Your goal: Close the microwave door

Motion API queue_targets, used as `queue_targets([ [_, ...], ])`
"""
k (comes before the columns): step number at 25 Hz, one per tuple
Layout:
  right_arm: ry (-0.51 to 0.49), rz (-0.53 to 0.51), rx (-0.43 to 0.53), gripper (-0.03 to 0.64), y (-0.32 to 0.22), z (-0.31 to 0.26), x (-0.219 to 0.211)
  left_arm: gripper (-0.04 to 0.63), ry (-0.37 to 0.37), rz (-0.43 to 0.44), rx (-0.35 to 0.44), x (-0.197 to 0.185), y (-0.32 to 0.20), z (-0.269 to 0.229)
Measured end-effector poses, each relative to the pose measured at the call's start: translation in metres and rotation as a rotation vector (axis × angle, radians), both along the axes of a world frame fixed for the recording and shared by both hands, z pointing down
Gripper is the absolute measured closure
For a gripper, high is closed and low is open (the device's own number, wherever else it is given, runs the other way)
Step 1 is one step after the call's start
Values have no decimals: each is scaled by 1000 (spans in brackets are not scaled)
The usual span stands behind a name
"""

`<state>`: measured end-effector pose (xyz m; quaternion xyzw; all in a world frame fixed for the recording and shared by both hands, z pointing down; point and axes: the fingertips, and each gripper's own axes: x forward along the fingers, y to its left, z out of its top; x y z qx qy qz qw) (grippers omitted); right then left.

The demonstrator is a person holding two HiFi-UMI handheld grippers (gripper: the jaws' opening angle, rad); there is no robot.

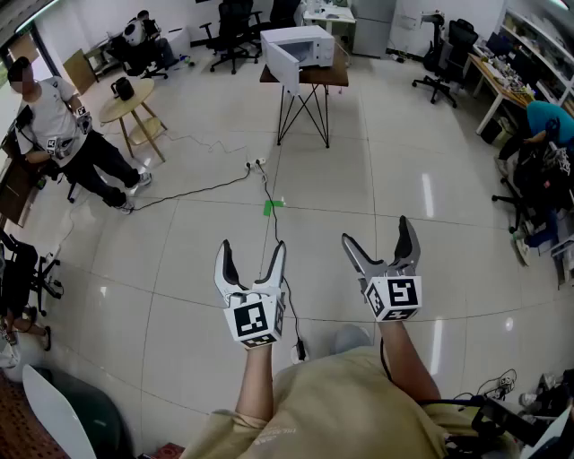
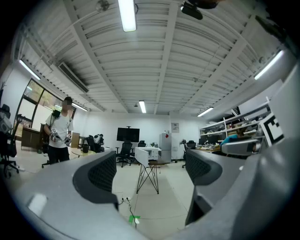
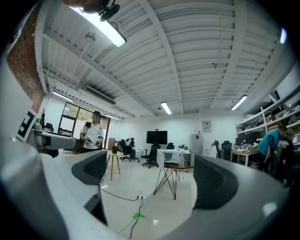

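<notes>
Large office room with a pale, glossy tiled floor (image 1: 359, 206), desks and office chairs (image 1: 231, 27) near the walls. At the far end, on a small table (image 1: 336, 77) with thin black legs: the white microwave (image 1: 309, 43). Door (image 1: 285, 64) open, swung out to the front on the left side. Stands well apart from both grippers, with much bare floor between.

Low in the head view, 2 grippers side by side above the floor, each pointing toward the microwave. Left gripper (image 1: 252, 246): jaws spread, nothing between them (only the distant table seen through the gap). Right gripper (image 1: 377, 233): jaws spread wider, also pinches nothing.

On the floor between grippers and table, a white power strip (image 1: 256, 164) with a black cable (image 1: 267, 188), and 1 piece of green tape (image 1: 273, 207). At the left, a person (image 1: 63, 125) standing beside a round wooden table (image 1: 126, 106) with a dark mug (image 1: 122, 88) on it.
</notes>
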<state>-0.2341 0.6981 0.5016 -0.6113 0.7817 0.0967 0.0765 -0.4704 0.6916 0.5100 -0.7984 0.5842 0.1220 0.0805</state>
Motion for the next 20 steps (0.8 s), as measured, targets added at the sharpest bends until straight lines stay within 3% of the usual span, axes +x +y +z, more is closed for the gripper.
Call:
queue_targets([
  [8, -32, -5, -4, 54, -53, 5, 11, 127, -15, 1, -39, 7, -50, 14],
  [20, -25, -65, 14, 55, -201, 3, 111, 127, -72, -9, -22, 123, -201, 0],
])
